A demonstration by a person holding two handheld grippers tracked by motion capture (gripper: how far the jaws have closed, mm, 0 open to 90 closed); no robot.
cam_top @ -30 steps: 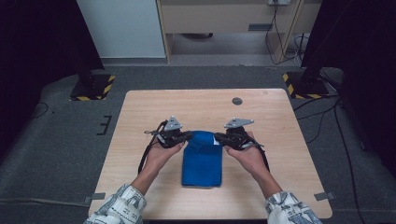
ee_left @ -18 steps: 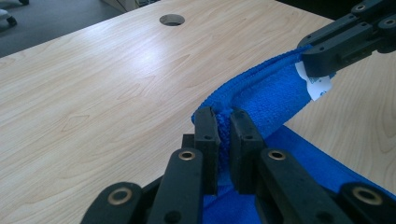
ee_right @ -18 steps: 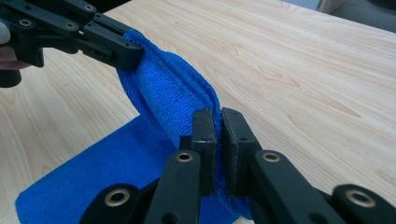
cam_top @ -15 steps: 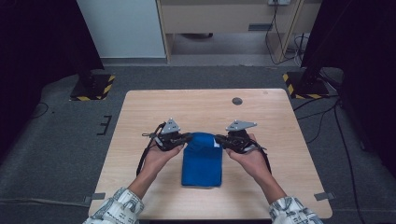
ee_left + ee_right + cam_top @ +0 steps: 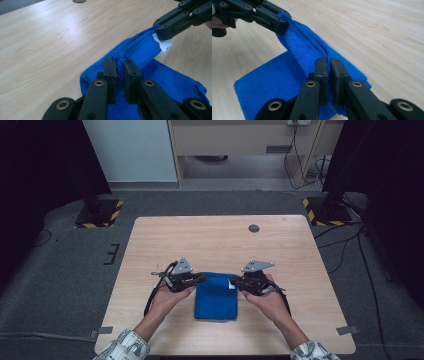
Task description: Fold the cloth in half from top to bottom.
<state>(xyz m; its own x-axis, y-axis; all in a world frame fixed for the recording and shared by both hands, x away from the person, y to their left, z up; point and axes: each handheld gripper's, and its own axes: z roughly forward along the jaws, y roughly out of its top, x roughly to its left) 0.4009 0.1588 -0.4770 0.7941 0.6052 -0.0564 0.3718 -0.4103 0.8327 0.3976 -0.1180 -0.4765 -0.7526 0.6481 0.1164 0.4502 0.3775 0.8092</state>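
On the pale wooden table (image 5: pixel 210 237), a folded blue terry cloth (image 5: pixel 216 300), white-tagged.

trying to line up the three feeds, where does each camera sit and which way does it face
High view: above the person's side, looking forward and down on the wooden table; both forearms enter from below, left gripper and right gripper pinching the far edge of the blue towel.
Left gripper view: rides that gripper, looking along its jaws, clamped on the towel edge, toward the right gripper.
Right gripper view: rides that gripper, facing back toward the left gripper.
Shared: both gripper views show the lifted towel edge stretched between the grippers.
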